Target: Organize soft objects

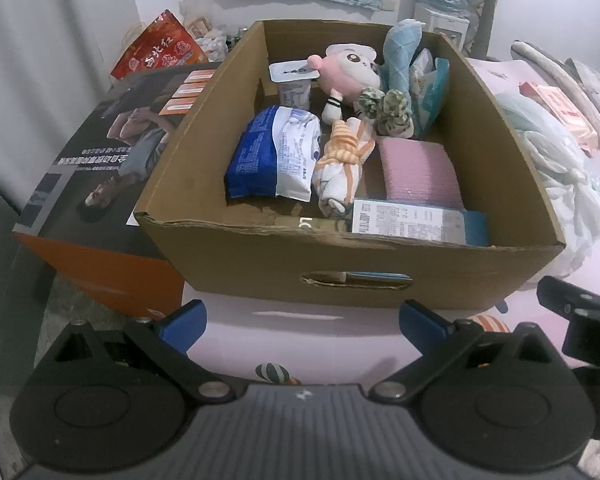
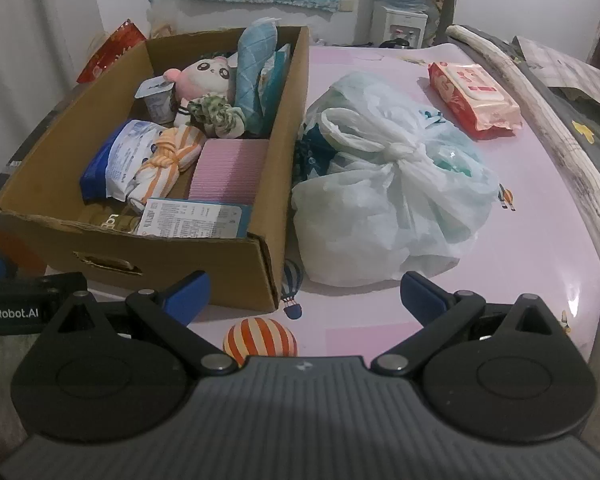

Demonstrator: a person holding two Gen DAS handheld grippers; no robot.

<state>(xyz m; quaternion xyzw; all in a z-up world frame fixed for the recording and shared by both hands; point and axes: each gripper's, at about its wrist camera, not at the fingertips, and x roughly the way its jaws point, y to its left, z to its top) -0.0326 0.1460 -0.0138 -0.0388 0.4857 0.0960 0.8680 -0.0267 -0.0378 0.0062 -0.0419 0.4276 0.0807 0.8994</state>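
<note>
**Box nearly full, two items still out**

Left claw (image 1: pixel 302 322) hangs wide open and empty before the box (image 1: pixel 352 268), already packed: doll (image 1: pixel 350 70), striped cloth (image 1: pixel 342 160), pink pad (image 1: pixel 418 170). Right claw (image 2: pixel 304 294), also wide open and empty, faces the tied bag (image 2: pixel 388 184) on the table (image 2: pixel 540 248); wipes (image 2: pixel 472 94) lie beyond. Both look left to go.

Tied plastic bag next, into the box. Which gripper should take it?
Right, probably. The right gripper is open and points almost straight at the tied plastic bag, which lies beside the cardboard box. The left gripper, also open, faces the box front; the bag sits at its view's far edge.
</note>
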